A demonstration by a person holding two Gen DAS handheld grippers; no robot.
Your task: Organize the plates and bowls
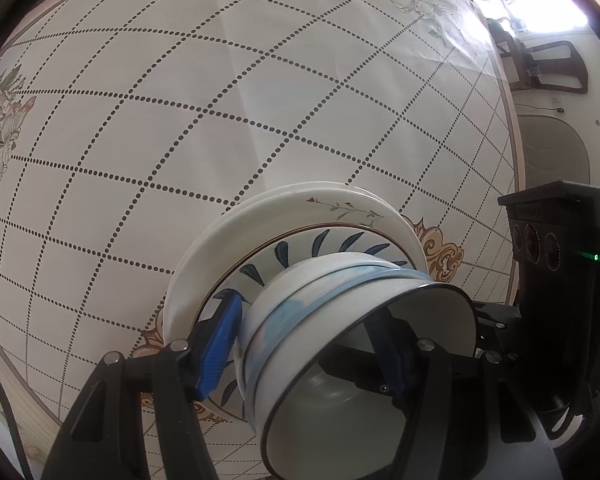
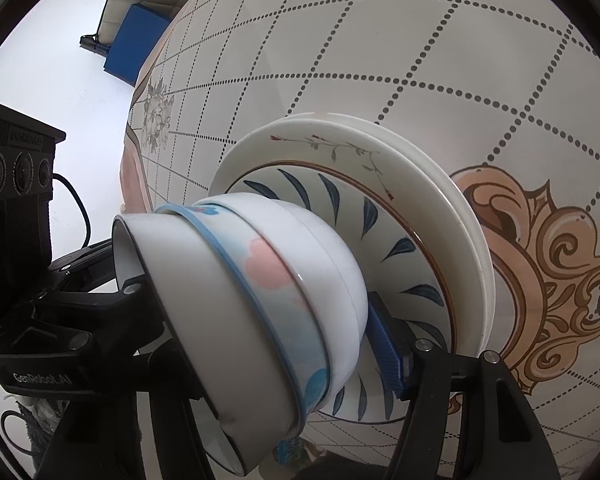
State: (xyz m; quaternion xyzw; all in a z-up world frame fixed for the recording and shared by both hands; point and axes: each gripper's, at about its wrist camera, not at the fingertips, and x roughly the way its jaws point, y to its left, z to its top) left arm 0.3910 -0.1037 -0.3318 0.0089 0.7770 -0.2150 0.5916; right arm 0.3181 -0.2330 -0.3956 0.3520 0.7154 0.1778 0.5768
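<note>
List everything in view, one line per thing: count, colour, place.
bowls: three, nested; white, blue-rimmed with pink flowers, pale with dark rim; on the plate stack
leaf plate: one, white with blue leaves and brown rim, top of the plates
twig plate: one, white, under the leaf plate
plain plate: at least one, white, bottom
tablecloth: one, white with dotted grid, under everything
chair: one, dark, beyond the table
box: one, blue, beside the table
left gripper: one, black with blue pads, at the bowls
right gripper: one, same colours, at the bowls
</note>
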